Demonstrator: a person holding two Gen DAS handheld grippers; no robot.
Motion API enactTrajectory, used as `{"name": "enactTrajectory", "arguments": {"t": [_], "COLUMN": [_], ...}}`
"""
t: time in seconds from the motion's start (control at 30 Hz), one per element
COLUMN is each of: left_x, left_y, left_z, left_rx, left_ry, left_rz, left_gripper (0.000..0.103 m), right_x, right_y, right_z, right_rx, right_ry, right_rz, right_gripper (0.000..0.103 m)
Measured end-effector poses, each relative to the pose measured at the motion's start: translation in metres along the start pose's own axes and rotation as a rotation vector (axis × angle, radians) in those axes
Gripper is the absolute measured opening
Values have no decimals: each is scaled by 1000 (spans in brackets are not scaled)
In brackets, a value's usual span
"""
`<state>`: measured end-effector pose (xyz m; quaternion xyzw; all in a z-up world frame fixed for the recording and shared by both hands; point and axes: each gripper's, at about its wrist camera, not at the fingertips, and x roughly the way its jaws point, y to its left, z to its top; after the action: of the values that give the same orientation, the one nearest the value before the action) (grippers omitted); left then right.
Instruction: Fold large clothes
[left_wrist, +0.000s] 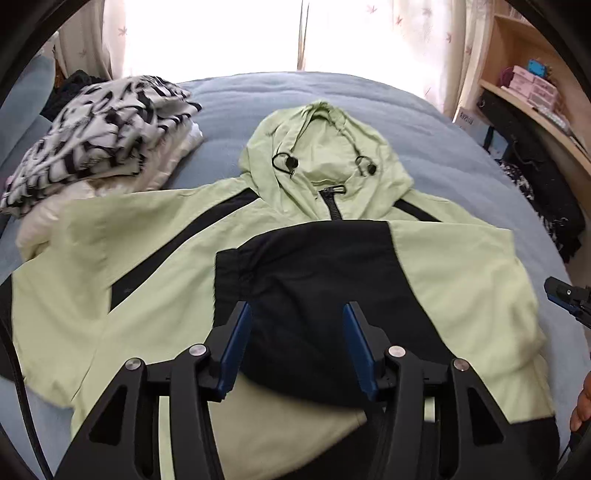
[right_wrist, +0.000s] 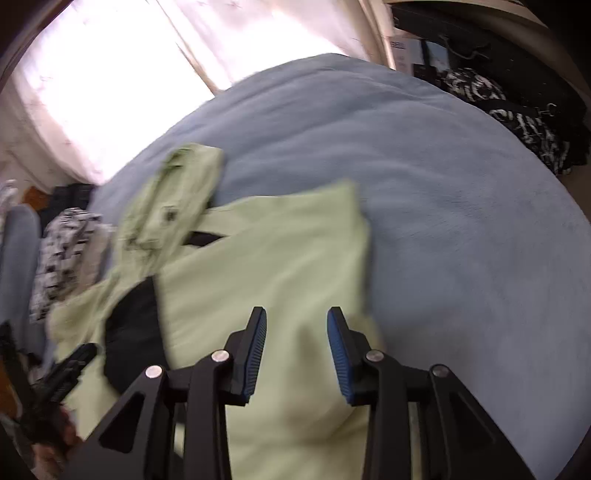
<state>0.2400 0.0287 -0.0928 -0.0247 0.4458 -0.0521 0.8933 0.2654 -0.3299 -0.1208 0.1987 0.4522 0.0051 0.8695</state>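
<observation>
A pale green hooded jacket (left_wrist: 443, 266) with black panels lies spread face up on a blue-grey bed cover (left_wrist: 236, 99). Its hood (left_wrist: 325, 147) points away from the camera toward bright curtained windows (left_wrist: 207, 33), and its black zipper (left_wrist: 332, 205) runs down from the collar. One sleeve, ending in a black cuff (left_wrist: 229, 280), is folded across the chest so that a broad black section covers the middle of the jacket.

The left gripper (left_wrist: 297, 343) hangs low over that black section. Its two blue-padded fingers (left_wrist: 236, 343) are spread wide apart, with nothing between them.

The right gripper (right_wrist: 296, 350) is over the right side of the jacket (right_wrist: 266, 266), near the edge where the green fabric meets the bed cover (right_wrist: 443, 184). Its fingers are also spread apart and hold nothing. This view is blurred. In the left wrist view, the tip of the right gripper (left_wrist: 567, 297) shows at the far right edge.

To the left of the jacket, a pile of folded clothes (left_wrist: 99, 144) sits on the bed, topped by a black-and-white patterned piece. On the right stand wooden shelves (left_wrist: 532, 99) with pink boxes (left_wrist: 532, 85) and dark bags (left_wrist: 535, 170) beneath.
</observation>
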Motion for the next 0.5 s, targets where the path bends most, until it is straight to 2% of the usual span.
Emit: {"name": "enactTrajectory", "arguments": {"t": [0.13, 0.27, 0.5], "left_x": [-37, -81, -147], "left_y": [2, 9, 27], "left_z": [-12, -32, -66], "left_rx": [6, 13, -1], "left_ry": [-9, -22, -66], "left_rz": [-9, -15, -28], "left_gripper": [51, 56, 58], "right_x": [-42, -78, -120], "right_y": [29, 54, 96], "right_z": [-19, -41, -88], "right_rx": [-34, -63, -113], "right_ry": [-29, -55, -68], "right_rz": [59, 113, 152], "right_gripper": [34, 35, 38]}}
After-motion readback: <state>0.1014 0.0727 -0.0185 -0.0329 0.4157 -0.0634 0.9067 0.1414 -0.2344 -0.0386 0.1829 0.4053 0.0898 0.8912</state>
